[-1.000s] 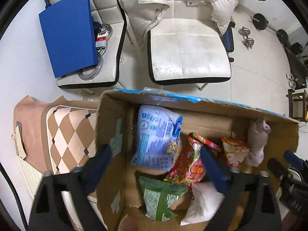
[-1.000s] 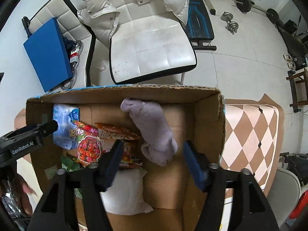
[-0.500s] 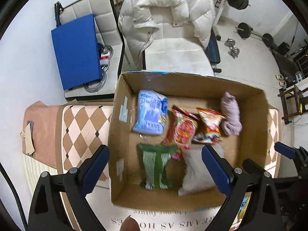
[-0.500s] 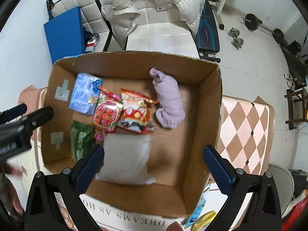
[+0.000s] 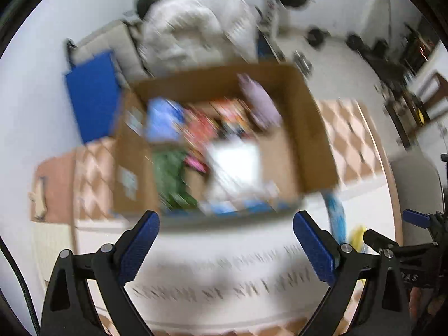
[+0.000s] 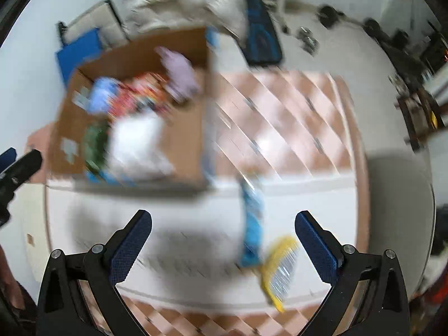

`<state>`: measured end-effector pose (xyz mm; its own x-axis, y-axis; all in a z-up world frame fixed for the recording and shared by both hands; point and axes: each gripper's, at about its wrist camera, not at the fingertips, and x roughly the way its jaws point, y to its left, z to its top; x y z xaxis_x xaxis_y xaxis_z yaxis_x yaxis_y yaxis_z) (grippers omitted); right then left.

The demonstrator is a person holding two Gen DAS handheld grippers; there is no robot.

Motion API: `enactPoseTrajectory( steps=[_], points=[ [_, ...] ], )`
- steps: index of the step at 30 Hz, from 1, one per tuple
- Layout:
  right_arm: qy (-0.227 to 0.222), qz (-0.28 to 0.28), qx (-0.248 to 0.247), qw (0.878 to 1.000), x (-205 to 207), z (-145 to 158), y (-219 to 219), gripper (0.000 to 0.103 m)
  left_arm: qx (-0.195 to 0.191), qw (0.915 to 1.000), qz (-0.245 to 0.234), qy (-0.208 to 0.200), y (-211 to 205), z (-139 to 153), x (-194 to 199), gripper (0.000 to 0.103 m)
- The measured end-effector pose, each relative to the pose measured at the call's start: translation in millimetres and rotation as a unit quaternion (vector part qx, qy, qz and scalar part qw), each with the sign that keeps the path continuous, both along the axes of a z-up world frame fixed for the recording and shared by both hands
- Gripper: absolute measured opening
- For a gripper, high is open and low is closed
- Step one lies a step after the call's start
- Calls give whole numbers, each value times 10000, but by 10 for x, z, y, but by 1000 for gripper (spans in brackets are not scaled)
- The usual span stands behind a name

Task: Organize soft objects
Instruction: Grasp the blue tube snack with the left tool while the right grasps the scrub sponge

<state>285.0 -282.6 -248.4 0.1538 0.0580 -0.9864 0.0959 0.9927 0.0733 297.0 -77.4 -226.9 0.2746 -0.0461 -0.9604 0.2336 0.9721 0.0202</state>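
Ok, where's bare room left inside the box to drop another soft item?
Views are blurred, but the cardboard box shows bare floor along its right side, between the white pouch, the lilac cloth and the right wall. The left half is crowded: blue pack, red snack bags and green bag overlap there.

Bright even light; heavy motion blur both views; fisheye edges dark, bent.
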Motion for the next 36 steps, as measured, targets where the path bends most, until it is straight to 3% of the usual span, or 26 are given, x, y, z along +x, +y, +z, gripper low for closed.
enactPoseTrajectory(
  steps=[2,8,13,14,16,28,34,36],
  points=[
    [350,-231,-42,9991,-312,-264,-252,103,-3,9986,-210,486,-233,-294,-109,98],
    [1060,-1142,307,9873,-775,-1063,-766,100,177,9922,-777,954,-803,-777,-355,98],
    [1372,-1439,578,9783,-899,-1482,-854,81,188,9877,-987,1201,-1136,-951,-407,98],
    [1404,-1465,600,9774,-926,-1525,-871,77,184,9869,-1009,1243,-1174,-986,-396,98],
    [1473,-1497,585,9760,-990,-1597,-912,54,165,9856,-1031,1331,-1251,-1052,-386,98],
    [1568,-2093,538,9637,-1506,-1596,-1556,52,197,9738,-1300,1857,-1913,-1539,-356,98],
    [1612,-2175,473,9615,-1655,-1642,-1710,52,617,9672,-1464,1983,-2192,-1865,-331,97],
    [1627,-2195,488,9607,-1626,-1662,-1693,52,700,9651,-1510,2021,-2224,-1936,-346,82]
  ],
)
